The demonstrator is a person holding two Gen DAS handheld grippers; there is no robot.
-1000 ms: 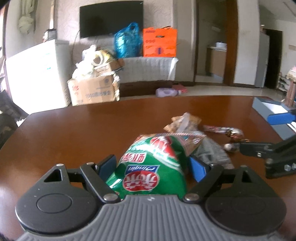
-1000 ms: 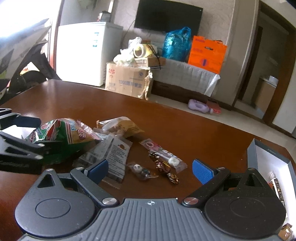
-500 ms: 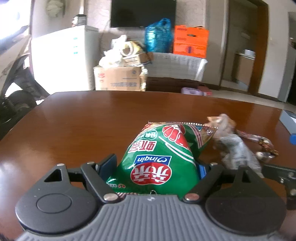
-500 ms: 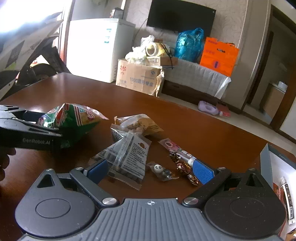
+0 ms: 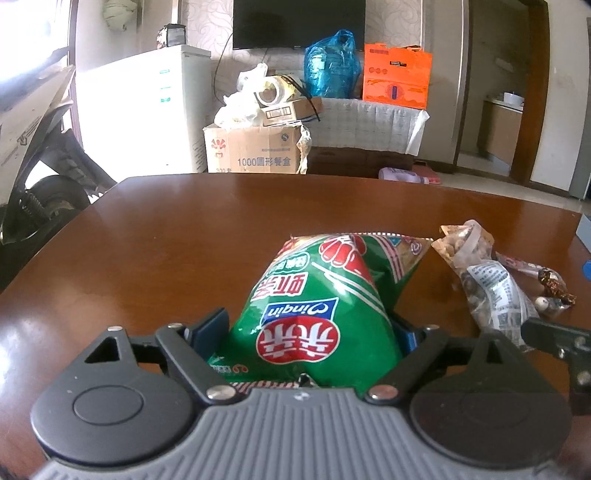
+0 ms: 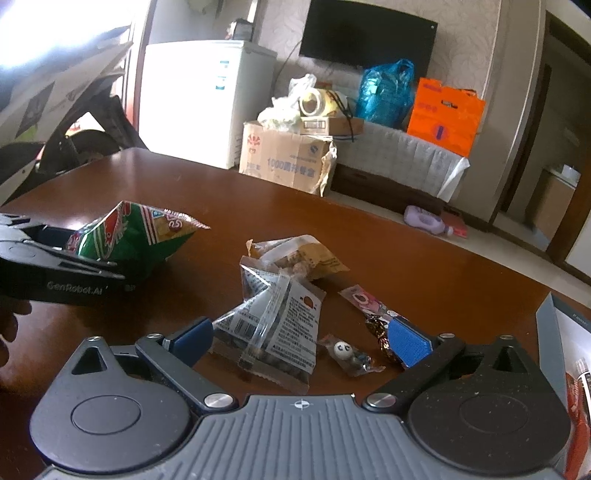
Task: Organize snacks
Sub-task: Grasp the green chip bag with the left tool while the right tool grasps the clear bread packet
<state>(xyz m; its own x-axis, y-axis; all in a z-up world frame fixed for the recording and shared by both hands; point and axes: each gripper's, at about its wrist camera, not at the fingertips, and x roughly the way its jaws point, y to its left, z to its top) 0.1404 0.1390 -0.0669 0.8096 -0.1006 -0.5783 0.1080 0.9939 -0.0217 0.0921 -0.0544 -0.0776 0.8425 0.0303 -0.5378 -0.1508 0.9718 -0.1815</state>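
My left tool clamped on green chip bag; right tool wide open, empty, over clear snack packet. Candies, nut pouch unsorted mid-frame on tabletop; most work remains.

A home living room: a wall-mounted television hangs above a cloth-covered low cabinet, a white fridge stands left of it, a torn cardboard box (overflowing) between them, and a polished wooden table in front.

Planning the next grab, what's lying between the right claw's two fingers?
In the right wrist view, the clear printed packet and a small candy lie on the table between its fingers.
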